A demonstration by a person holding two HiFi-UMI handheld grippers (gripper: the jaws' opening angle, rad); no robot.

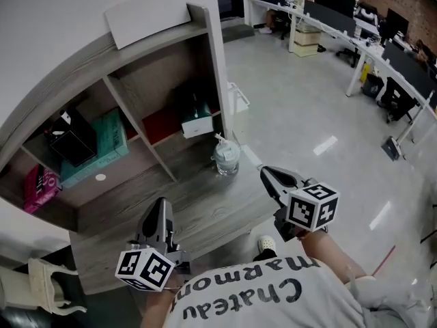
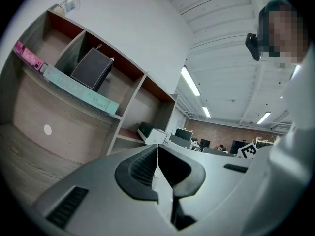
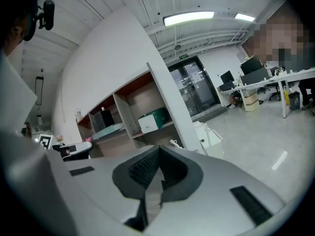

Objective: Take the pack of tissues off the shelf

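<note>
A shelf unit (image 1: 147,145) with several compartments stands over a wood-grain counter (image 1: 198,203). A flat teal pack (image 1: 102,142), which looks like the tissues, lies in the middle compartment under a black box (image 1: 72,142). The left gripper view shows the same teal pack (image 2: 81,93) on the shelf board. A white and green box (image 1: 198,125) sits in the right compartment. My left gripper (image 1: 162,207) hangs shut and empty over the counter's near edge. My right gripper (image 1: 268,174) is shut and empty too, beside the counter's right corner. Both are well short of the shelf.
A clear lidded jar (image 1: 226,157) stands on the counter near the right upright. A pink pack (image 1: 37,186) sits in the far left compartment. A pale chair (image 1: 44,289) stands at lower left. Office desks (image 1: 355,26) with monitors line the open floor at right.
</note>
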